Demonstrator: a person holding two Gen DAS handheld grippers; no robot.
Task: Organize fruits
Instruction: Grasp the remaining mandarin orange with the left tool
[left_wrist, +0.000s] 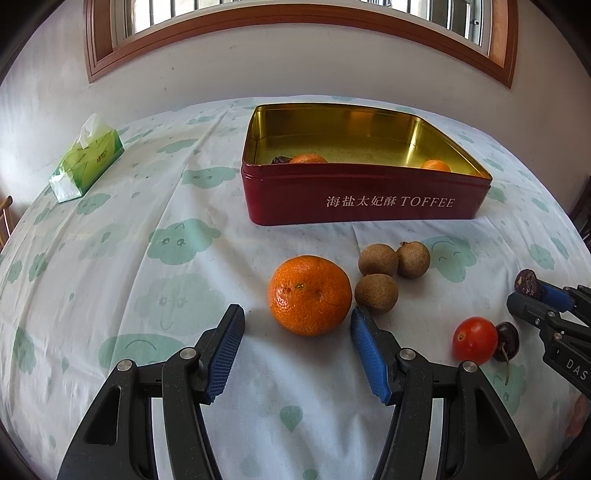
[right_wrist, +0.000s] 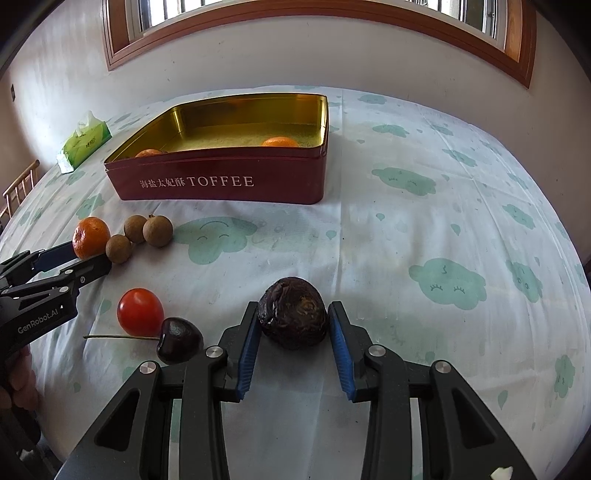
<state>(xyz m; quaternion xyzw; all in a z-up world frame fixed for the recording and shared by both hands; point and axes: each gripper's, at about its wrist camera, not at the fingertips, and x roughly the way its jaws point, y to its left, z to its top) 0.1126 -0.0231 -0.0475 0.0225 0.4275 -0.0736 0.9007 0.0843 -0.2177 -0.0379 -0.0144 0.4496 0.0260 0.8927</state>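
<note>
My right hand-held gripper (right_wrist: 291, 325) clasps a dark fruit (right_wrist: 293, 314); my left hand-held gripper (left_wrist: 297, 328), released, should square around the orange (left_wrist: 310, 294) before squeezing.

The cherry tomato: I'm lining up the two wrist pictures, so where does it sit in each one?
Left wrist view: the cherry tomato lies low on the right, touching a dark cherry.
Right wrist view: the cherry tomato lies low on the left, the cherry at its lower right.
Shared landmark: the red TOFFEE tin, farther back on the table.
</note>
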